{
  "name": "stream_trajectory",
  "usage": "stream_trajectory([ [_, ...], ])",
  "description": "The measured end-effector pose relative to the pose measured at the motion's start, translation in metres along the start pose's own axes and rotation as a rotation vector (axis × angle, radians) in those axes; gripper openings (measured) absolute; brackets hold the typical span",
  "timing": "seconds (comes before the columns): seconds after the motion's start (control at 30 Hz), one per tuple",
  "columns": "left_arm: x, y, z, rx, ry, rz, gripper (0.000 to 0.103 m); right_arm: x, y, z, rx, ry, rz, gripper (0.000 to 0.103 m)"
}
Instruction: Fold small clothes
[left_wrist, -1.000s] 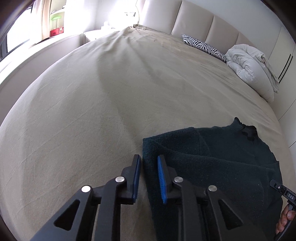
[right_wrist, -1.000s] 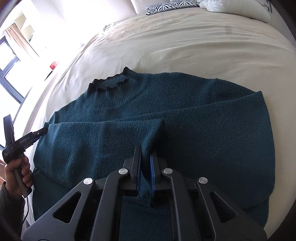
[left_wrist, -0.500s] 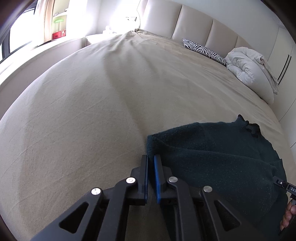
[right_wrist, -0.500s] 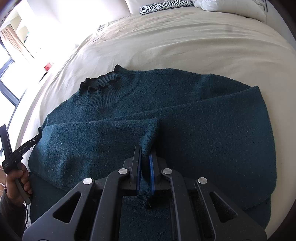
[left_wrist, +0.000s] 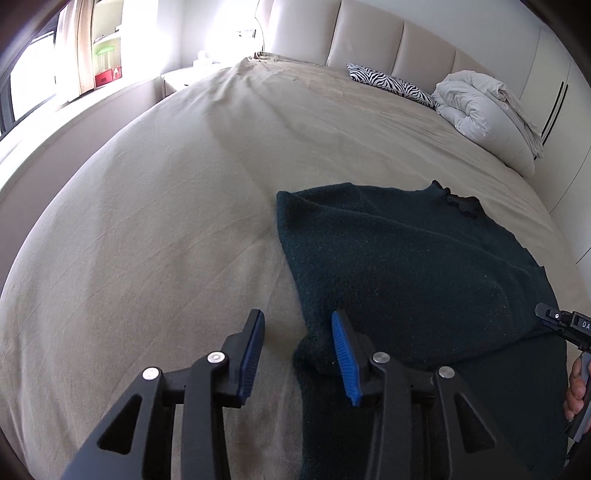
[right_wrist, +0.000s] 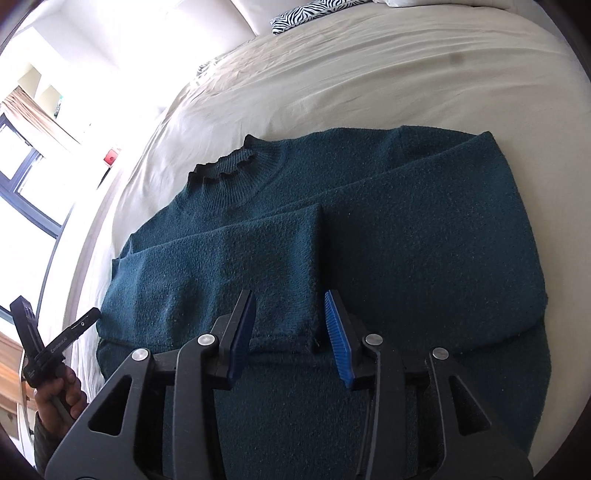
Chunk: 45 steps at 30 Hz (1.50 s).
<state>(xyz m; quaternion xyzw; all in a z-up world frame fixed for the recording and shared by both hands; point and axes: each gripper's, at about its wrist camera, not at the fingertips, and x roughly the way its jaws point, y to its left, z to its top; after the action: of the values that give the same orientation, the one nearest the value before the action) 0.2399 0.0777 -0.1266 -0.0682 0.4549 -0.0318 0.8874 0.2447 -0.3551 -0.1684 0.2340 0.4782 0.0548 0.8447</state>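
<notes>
A dark teal knit sweater (right_wrist: 406, 251) lies flat on the beige bed (right_wrist: 332, 81), its collar (right_wrist: 221, 166) towards the headboard. Both sleeves are folded across the body; the left sleeve's cuff (right_wrist: 295, 295) ends near the middle. My right gripper (right_wrist: 290, 325) is open, its blue pads either side of that cuff end, holding nothing. In the left wrist view the sweater (left_wrist: 406, 277) fills the lower right. My left gripper (left_wrist: 297, 347) is open over the sweater's left folded edge, empty. The left gripper also shows at the right wrist view's lower left (right_wrist: 55, 343).
The bed sheet (left_wrist: 147, 221) spreads wide to the left of the sweater. A zebra-print pillow (left_wrist: 391, 83) and a rolled white duvet (left_wrist: 484, 110) lie by the padded headboard. A window and curtain stand at the far left. The right gripper's tip (left_wrist: 565, 325) shows at the left wrist view's right edge.
Both grippers have opened: the right one let go of the sleeve cuff, the left one let go of the sweater's folded edge. The sweater now lies flat.
</notes>
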Motion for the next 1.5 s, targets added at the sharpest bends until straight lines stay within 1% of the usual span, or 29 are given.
stream_trajectory([
  [0.03, 0.004, 0.001, -0.002, -0.001, 0.006, 0.002, 0.043, 0.004, 0.002, -0.003, -0.014, 0.014, -0.01, 0.037],
  [0.07, 0.005, 0.001, -0.002, 0.001, 0.006, 0.004, 0.041, 0.008, 0.005, -0.007, -0.027, 0.025, -0.027, 0.037],
  [0.13, 0.007, -0.001, -0.001, 0.024, 0.001, 0.007, 0.024, 0.014, 0.009, -0.011, -0.053, 0.028, -0.054, 0.036],
  [0.17, 0.007, -0.002, -0.002, 0.034, 0.008, -0.004, 0.014, 0.016, 0.01, -0.012, -0.067, 0.032, -0.069, 0.031],
  [0.2, 0.007, -0.004, -0.003, 0.046, 0.003, 0.007, 0.013, 0.017, 0.01, -0.013, -0.079, 0.031, -0.091, 0.026],
  [0.23, 0.007, -0.005, -0.004, 0.059, -0.003, 0.017, 0.013, 0.017, 0.01, -0.013, -0.085, 0.033, -0.114, 0.016],
  [0.27, 0.006, -0.006, -0.005, 0.064, -0.005, 0.021, 0.012, 0.017, 0.007, -0.013, -0.084, 0.037, -0.117, 0.012],
  [0.3, 0.007, -0.005, -0.005, 0.064, -0.007, 0.02, 0.012, 0.016, 0.005, -0.014, -0.079, 0.038, -0.118, 0.01],
  [0.47, 0.008, -0.003, -0.01, 0.077, -0.015, 0.021, 0.012, 0.014, 0.004, -0.018, -0.08, 0.029, -0.15, 0.007],
  [0.67, 0.014, -0.001, -0.014, 0.058, -0.026, 0.014, 0.013, 0.027, -0.01, -0.018, -0.046, 0.016, -0.122, 0.007],
  [0.73, 0.013, -0.004, -0.014, 0.071, -0.035, 0.03, 0.014, 0.03, -0.014, -0.016, -0.036, 0.002, -0.103, 0.005],
  [0.77, 0.01, -0.005, -0.014, 0.078, -0.046, 0.033, 0.016, 0.03, -0.018, -0.016, -0.024, -0.012, -0.08, 0.006],
  [0.8, 0.006, -0.006, -0.014, 0.086, -0.058, 0.035, 0.022, 0.029, -0.022, -0.017, -0.005, -0.02, -0.051, 0.006],
  [0.83, -0.001, -0.005, -0.016, 0.086, -0.068, 0.042, 0.026, 0.026, -0.026, -0.018, 0.021, -0.027, -0.024, 0.008],
  [0.87, -0.009, -0.002, -0.017, 0.075, -0.078, 0.052, 0.033, 0.02, -0.028, -0.02, 0.048, -0.033, -0.007, 0.011],
  [0.9, -0.018, 0.002, -0.02, 0.059, -0.086, 0.054, 0.034, 0.011, -0.029, -0.023, 0.069, -0.042, -0.012, 0.013],
  [0.97, -0.037, 0.008, -0.028, 0.047, -0.086, 0.057, 0.033, -0.011, -0.028, -0.032, 0.073, -0.081, -0.047, 0.023],
  [1.0, -0.048, 0.012, -0.035, 0.044, -0.093, 0.05, 0.033, -0.025, -0.028, -0.039, 0.065, -0.112, -0.059, 0.026],
  [1.03, -0.06, 0.017, -0.043, 0.036, -0.1, 0.044, 0.034, -0.039, -0.028, -0.046, 0.061, -0.14, -0.063, 0.032],
  [1.07, -0.072, 0.021, -0.053, 0.025, -0.101, 0.033, 0.035, -0.052, -0.028, -0.054, 0.064, -0.16, -0.063, 0.042],
  [1.1, -0.083, 0.026, -0.063, 0.016, -0.097, 0.021, 0.039, -0.066, -0.03, -0.062, 0.071, -0.178, -0.056, 0.047],
  [1.13, -0.094, 0.03, -0.074, 0.007, -0.094, 0.012, 0.043, -0.079, -0.03, -0.072, 0.075, -0.202, -0.046, 0.049],
  [1.2, -0.115, 0.036, -0.099, -0.014, -0.089, -0.014, 0.068, -0.102, -0.031, -0.093, 0.065, -0.229, -0.035, 0.049],
  [1.27, -0.132, 0.039, -0.126, -0.028, -0.072, -0.055, 0.075, -0.12, -0.034, -0.116, 0.068, -0.242, -0.027, 0.05],
  [1.4, -0.151, 0.04, -0.175, -0.067, 0.008, -0.147, 0.075, -0.147, -0.04, -0.165, 0.08, -0.242, 0.006, 0.051],
  [1.5, -0.16, 0.036, -0.202, -0.066, 0.051, -0.184, 0.074, -0.158, -0.049, -0.2, 0.101, -0.212, 0.016, 0.051],
])
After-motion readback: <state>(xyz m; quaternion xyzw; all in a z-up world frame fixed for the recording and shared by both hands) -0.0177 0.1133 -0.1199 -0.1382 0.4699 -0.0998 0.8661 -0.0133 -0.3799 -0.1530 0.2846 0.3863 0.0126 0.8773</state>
